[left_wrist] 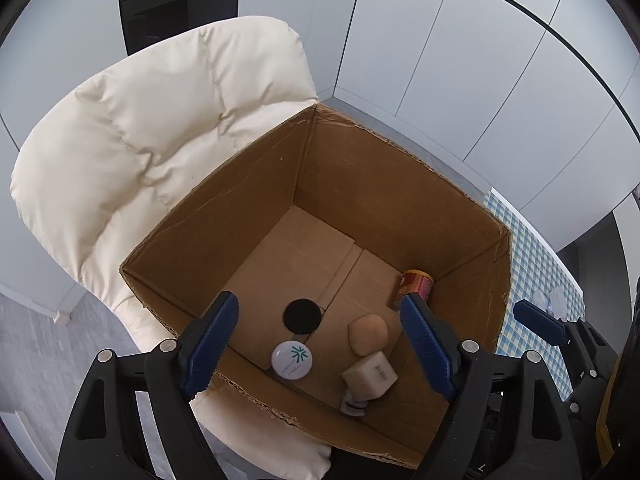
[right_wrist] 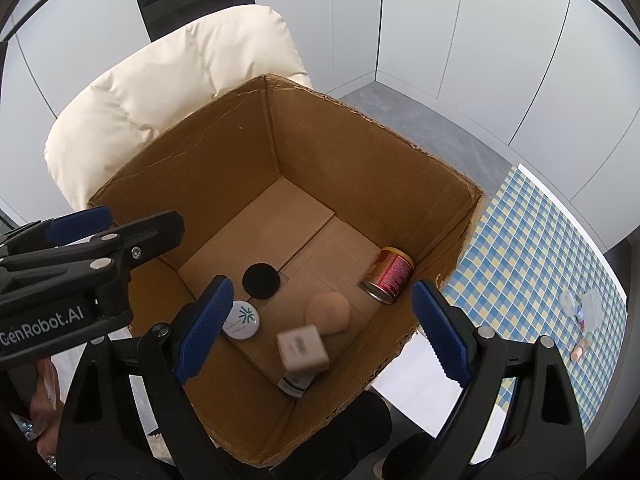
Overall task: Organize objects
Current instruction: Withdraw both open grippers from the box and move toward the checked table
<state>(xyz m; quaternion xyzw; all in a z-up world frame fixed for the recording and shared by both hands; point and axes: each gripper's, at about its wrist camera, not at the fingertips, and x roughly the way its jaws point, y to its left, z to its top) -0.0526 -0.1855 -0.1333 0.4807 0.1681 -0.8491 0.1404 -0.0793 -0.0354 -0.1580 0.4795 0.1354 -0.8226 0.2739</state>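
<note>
1. Left gripper (left_wrist: 320, 340): jaws spread wide, nothing between the blue pads; it hangs above the near rim of the cardboard box (left_wrist: 400, 184).
2. Right gripper (right_wrist: 320, 332): jaws likewise released and empty, poised over the box's near corner; the left gripper's body enters this view at 9 o'clock.
3. Small white cube (right_wrist: 303, 351): blurred, at 6 o'clock on the box floor, lying over a small bottle (right_wrist: 295, 385) close to the near wall.
4. White round lid (left_wrist: 291, 360): flat on the floor at 7 o'clock, near the near wall.
5. Tan rounded object (left_wrist: 368, 334): just beyond the cube, near the floor's middle.
6. Black disc (left_wrist: 303, 315): flat at the floor's centre seam, apart from the lid.
7. Red can (right_wrist: 389, 274): on its side at 3 o'clock, against the right wall.
8. Far half of the floor: bare cardboard out to the far corner at 12 o'clock; the walls rise high with ragged top edges.
9. Cream padded chair (left_wrist: 140, 152): behind the box at 10 o'clock, touching its left wall.
10. Blue checked cloth (right_wrist: 532, 252): outside the box at 3 o'clock, bearing small items too small to identify.
</note>
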